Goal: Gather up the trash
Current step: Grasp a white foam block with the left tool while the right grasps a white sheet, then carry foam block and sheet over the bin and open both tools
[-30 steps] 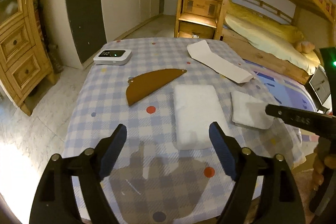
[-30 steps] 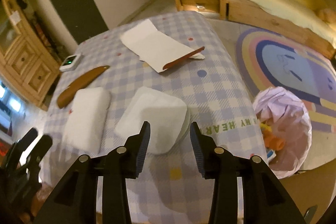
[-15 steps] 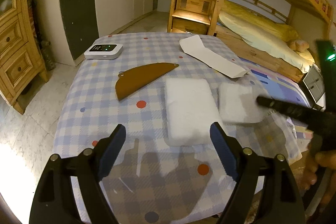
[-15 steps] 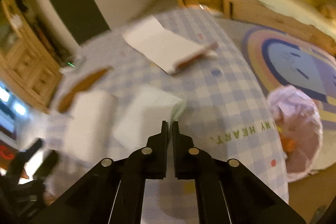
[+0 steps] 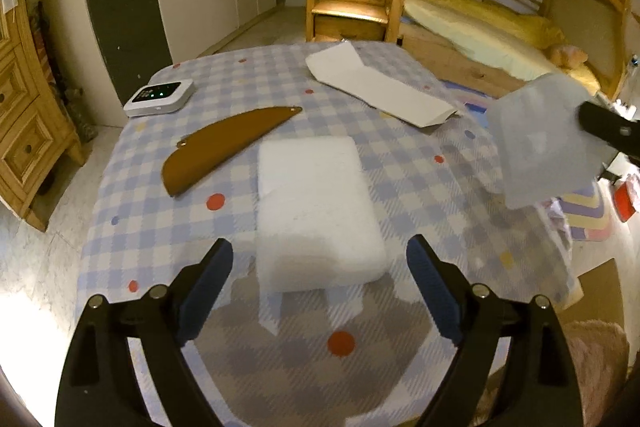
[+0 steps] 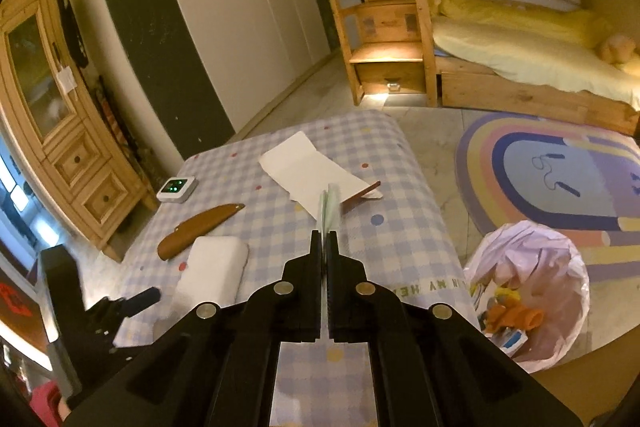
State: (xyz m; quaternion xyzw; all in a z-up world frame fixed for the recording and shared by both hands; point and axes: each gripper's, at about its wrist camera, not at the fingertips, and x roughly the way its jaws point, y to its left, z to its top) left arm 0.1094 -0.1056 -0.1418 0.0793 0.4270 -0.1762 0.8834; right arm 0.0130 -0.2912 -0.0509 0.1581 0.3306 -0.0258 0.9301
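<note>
Right claw lifts a thin translucent sheet off the checked table; left claw waits open.

Nearest, the left gripper (image 5: pixel 320 267) hangs with jaws spread wide over the table's (image 5: pixel 420 195) near edge, just short of a white foam block (image 5: pixel 316 211). The right gripper (image 6: pixel 325 247) is clamped on the translucent sheet (image 5: pixel 540 143), held in the air above the table's right edge. Farther in lie a brown curved strip (image 5: pixel 228 143) and a white paper strip (image 5: pixel 380 87) towards the far edge, with a small white device (image 5: pixel 160 97) at the far left corner. On the floor beside the right edge stands a pink trash bag (image 6: pixel 532 287).
</note>
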